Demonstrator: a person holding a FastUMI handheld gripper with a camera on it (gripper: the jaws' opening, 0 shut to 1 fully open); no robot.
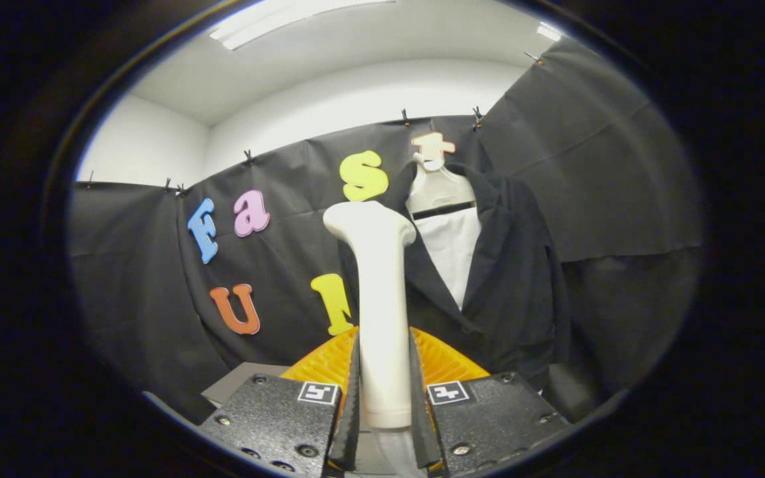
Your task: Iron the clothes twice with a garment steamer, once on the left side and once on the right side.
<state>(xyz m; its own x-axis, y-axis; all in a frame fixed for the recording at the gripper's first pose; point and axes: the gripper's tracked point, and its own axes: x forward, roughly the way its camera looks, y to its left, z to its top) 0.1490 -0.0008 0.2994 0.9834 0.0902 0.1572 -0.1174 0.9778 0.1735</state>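
A white garment steamer (382,305) stands upright between my fingers, its handle clamped on both sides and its head rising above them. My gripper (384,392) is shut on the steamer's handle. Beyond the steamer, slightly to its right, a black jacket (509,279) hangs on a white hanger (439,189) against the booth wall, with a white lining (452,255) showing in its open front. The steamer's head is beside the jacket's left lapel; whether it touches the cloth I cannot tell.
Black cloth walls (608,166) close the booth behind and to the right of the jacket. A grey tabletop corner (236,385) lies low to the left of my fingers. A ceiling light (276,23) runs overhead.
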